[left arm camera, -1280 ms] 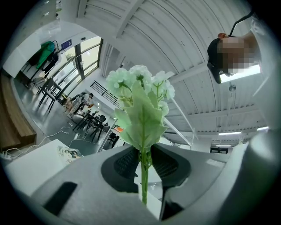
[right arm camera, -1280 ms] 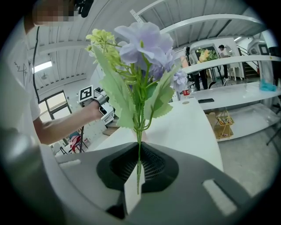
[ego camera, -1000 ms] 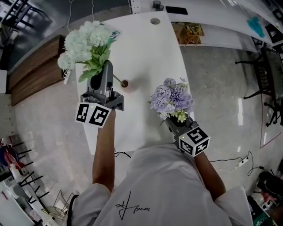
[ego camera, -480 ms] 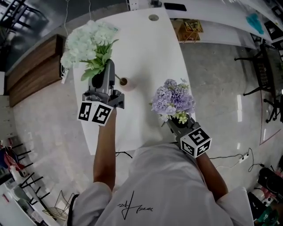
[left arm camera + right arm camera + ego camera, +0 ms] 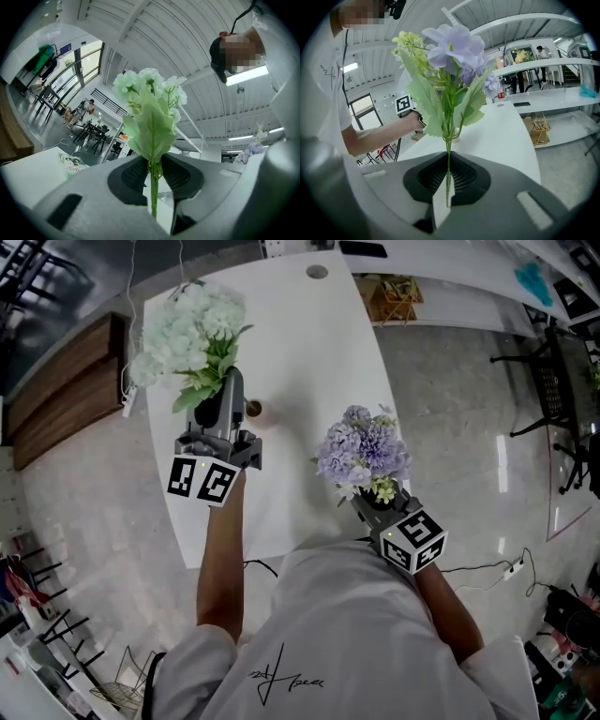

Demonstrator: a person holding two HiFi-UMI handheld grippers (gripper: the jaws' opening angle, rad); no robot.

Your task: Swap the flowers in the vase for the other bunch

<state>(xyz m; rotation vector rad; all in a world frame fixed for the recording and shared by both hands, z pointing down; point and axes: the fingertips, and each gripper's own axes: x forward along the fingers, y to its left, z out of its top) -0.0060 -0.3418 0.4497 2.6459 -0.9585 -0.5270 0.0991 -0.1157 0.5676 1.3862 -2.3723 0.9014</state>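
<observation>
Since a second back the white bunch (image 5: 190, 326) has sunk slightly toward the table (image 5: 309, 343); purple bunch (image 5: 364, 448) barely shifted. Head view: small vase (image 5: 252, 410) looks empty, just beside left gripper (image 5: 223, 388); white tabletop, glossy floor (image 5: 450, 427), wooden bench (image 5: 66, 390). Left gripper view: jaws clamped on white stem. Right gripper view: right gripper (image 5: 446, 174) pinches purple stem; likely light, thin-stemmed, floppy heads; grip low.
</observation>
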